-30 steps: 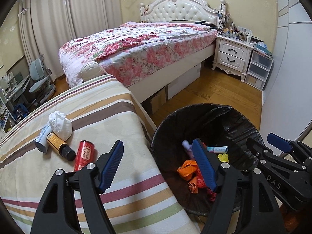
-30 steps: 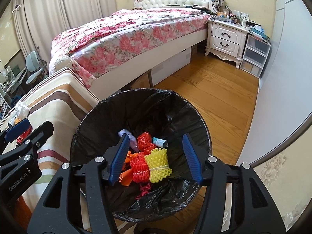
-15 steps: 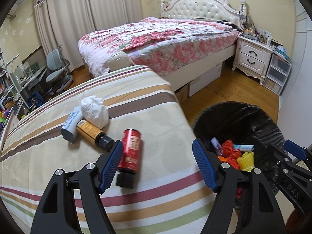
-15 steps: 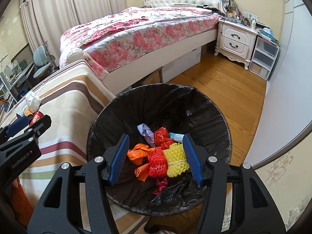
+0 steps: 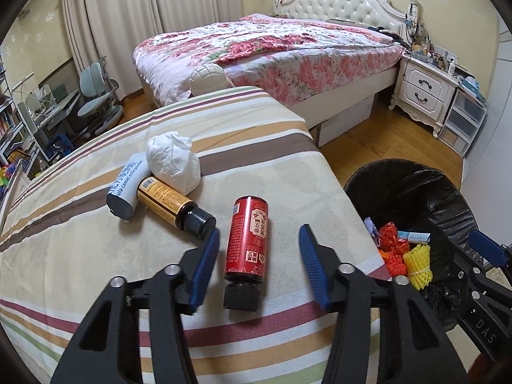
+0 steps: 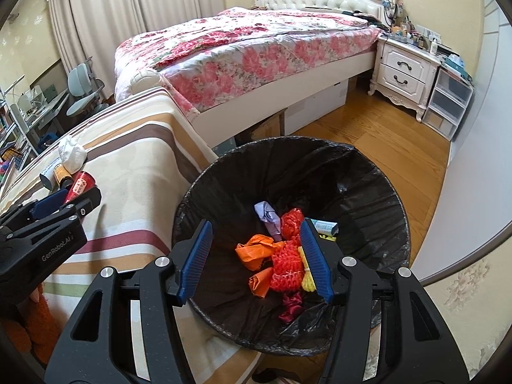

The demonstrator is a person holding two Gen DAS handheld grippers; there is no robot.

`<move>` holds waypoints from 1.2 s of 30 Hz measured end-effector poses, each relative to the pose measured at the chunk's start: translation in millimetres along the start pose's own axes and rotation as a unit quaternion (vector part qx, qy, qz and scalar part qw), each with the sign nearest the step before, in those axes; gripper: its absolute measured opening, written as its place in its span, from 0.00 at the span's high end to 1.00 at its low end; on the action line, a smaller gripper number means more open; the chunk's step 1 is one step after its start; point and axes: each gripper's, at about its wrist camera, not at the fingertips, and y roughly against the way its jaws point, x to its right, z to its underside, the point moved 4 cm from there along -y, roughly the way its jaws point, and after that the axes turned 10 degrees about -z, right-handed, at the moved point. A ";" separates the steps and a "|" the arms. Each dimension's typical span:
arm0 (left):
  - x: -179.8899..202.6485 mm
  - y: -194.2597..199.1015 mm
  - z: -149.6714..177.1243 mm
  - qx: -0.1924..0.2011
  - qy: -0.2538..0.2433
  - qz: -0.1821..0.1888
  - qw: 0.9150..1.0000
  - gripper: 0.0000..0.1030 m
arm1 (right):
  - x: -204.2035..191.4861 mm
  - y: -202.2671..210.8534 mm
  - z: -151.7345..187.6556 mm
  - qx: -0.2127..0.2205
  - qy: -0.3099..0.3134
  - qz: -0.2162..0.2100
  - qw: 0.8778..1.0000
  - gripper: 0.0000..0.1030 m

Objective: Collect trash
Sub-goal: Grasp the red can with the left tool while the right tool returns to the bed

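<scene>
A red bottle [image 5: 249, 243] with a black cap lies on the striped cover [image 5: 256, 166], cap toward me. My left gripper [image 5: 259, 265] straddles it. Its jaws are closing, and a gap still shows between each blue pad and the bottle. Further back lie an amber bottle [image 5: 174, 203], a white tube [image 5: 126, 188] and a crumpled white tissue [image 5: 172, 161]. My right gripper [image 6: 256, 256] hangs open over the black-lined bin [image 6: 368, 192], holding nothing. Orange, red and yellow scraps [image 6: 281, 262] lie in the bin.
The bin [image 5: 416, 185] stands on the wooden floor just right of the striped cover's edge. A flowered bed [image 5: 272, 48] and a white nightstand [image 5: 422, 89] are behind. A desk and chair [image 5: 92, 92] stand far left. A white wall runs along the right.
My left gripper swung left from over the bin to the striped cover and came down around the red bottle, its jaws narrowing. The right gripper shifted slightly and stayed over the bin.
</scene>
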 end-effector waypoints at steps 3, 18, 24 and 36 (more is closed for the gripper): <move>-2.1 -1.9 3.2 -0.008 0.002 0.013 1.000 0.72 | -5.1 -0.9 0.3 -0.001 0.005 -0.004 1.000 0.46; -25.7 9.7 24.2 -0.005 -0.004 0.008 1.000 0.76 | -34.2 -4.8 7.3 -0.010 0.028 -0.022 0.999 0.46; -44.6 11.1 30.7 -0.007 0.006 0.001 1.000 0.76 | -54.1 -6.3 6.7 -0.013 0.045 -0.034 0.998 0.46; -113.4 1.1 41.7 -0.020 0.053 -0.039 0.998 0.76 | -119.8 -23.1 6.5 -0.028 0.100 -0.076 0.992 0.46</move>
